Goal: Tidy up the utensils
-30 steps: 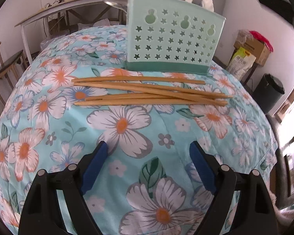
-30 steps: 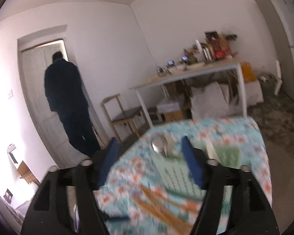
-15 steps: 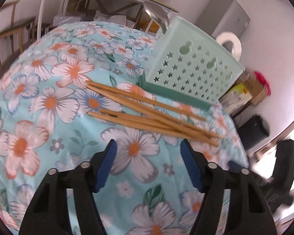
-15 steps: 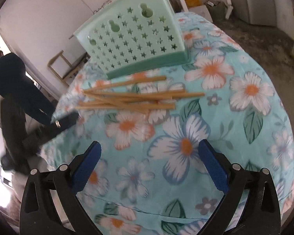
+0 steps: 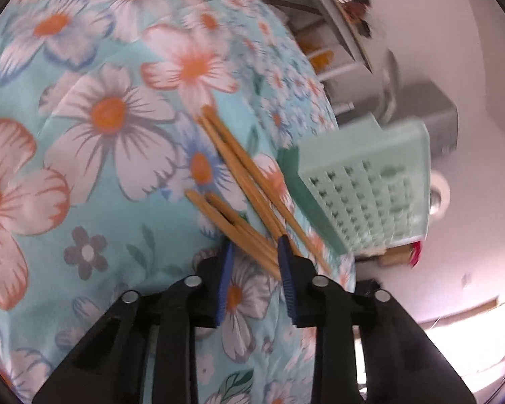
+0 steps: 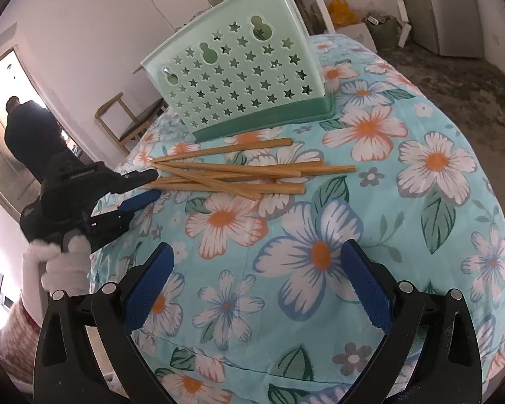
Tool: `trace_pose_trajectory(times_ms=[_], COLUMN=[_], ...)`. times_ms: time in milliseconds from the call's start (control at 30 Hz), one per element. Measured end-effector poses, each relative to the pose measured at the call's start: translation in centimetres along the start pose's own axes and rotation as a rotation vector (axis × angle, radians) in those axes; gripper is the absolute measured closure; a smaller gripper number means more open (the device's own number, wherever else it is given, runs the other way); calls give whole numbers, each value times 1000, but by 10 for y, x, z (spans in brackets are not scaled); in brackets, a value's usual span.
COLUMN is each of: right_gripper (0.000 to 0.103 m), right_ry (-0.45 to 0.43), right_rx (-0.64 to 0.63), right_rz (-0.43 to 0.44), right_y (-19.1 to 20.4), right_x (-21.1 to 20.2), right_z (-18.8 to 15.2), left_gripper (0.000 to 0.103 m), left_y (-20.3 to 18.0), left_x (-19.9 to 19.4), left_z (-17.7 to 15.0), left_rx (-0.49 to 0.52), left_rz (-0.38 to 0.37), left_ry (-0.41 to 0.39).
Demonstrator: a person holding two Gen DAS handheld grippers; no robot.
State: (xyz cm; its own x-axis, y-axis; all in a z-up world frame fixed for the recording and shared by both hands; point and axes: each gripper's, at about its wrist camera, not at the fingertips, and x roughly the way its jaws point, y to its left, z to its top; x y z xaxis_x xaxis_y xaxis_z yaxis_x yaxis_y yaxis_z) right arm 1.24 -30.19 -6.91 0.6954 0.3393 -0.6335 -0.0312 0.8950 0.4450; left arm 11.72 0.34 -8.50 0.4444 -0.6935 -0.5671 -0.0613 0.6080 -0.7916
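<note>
The step in hand looks like the first pick-up: the left claw (image 5: 254,245) is at the tapered ends of the wooden chopsticks (image 6: 245,173), its blue pads narrowed around several of them, though motion blur hides whether they are already pinched tight or only bracketed. The chopsticks lie in a loose, crossing pile on the floral tablecloth (image 6: 404,202) covering the tabletop, reaching away ahead of the left claw, with the mint-green utensil basket (image 6: 239,77) standing upright just beyond them and to that claw's right. The right claw (image 6: 257,291) hovers spread wide and empty, nearer the tabletop's edge, with the pile straight ahead of it and the basket behind the pile. The next move probably calls for a firm squeeze on the gathered ends, a lift, then tipping the sticks upright over the basket's open top. Since the sticks overlap at angles, some may slip out or drag their neighbours, and the soft cloth could bunch. Off to the right claw's left, a person (image 6: 27,128) stands at a doorway and a wooden chair (image 6: 128,118) sits beside the tabletop, both well apart from the work.
</note>
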Motion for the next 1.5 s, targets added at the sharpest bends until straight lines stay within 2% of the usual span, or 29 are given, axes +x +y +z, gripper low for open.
trace_pose_trajectory(times_ms=[100, 267, 567, 633, 700, 800, 1033, 1167, 1233, 1367, 1500], right_gripper=[7, 7, 7, 7, 7, 7, 7, 7, 7, 7, 7], right_ry=[-3, -5, -7, -7, -7, -10, -42, -52, -60, -79, -84], right_rx=[-2, -2, -2, -2, -1, 4, -1, 7, 25, 54, 57], right_rz=[3, 13, -3, -5, -7, -5, -9, -4, 12, 41, 28], right_y=[1, 1, 3, 4, 5, 4, 5, 4, 2, -2, 0], right_x=[-1, -2, -2, -2, -2, -3, -5, -6, -7, -10, -10], right_z=[1, 1, 0, 1, 1, 1, -3, -3, -3, -4, -5], left_gripper=[89, 89, 89, 86, 76, 73, 74, 82, 89, 89, 89], left_y=[7, 7, 23, 27, 29, 30, 33, 31, 31, 33, 30], left_x=[2, -4, -37, -36, -35, -33, -27, -27, -26, -26, -28], left_z=[4, -1, -29, -33, -34, -34, -29, -31, -33, -35, -37], left_rx=[-61, -72, -146, -164, -188, -236, -304, -299, -302, -306, -257], left_rz=[-5, -8, -52, -78, -100, -119, -93, -46, -21, -20, -8], left_ry=[-5, -5, 80, 102, 102, 98, 78, 63, 60, 51, 37])
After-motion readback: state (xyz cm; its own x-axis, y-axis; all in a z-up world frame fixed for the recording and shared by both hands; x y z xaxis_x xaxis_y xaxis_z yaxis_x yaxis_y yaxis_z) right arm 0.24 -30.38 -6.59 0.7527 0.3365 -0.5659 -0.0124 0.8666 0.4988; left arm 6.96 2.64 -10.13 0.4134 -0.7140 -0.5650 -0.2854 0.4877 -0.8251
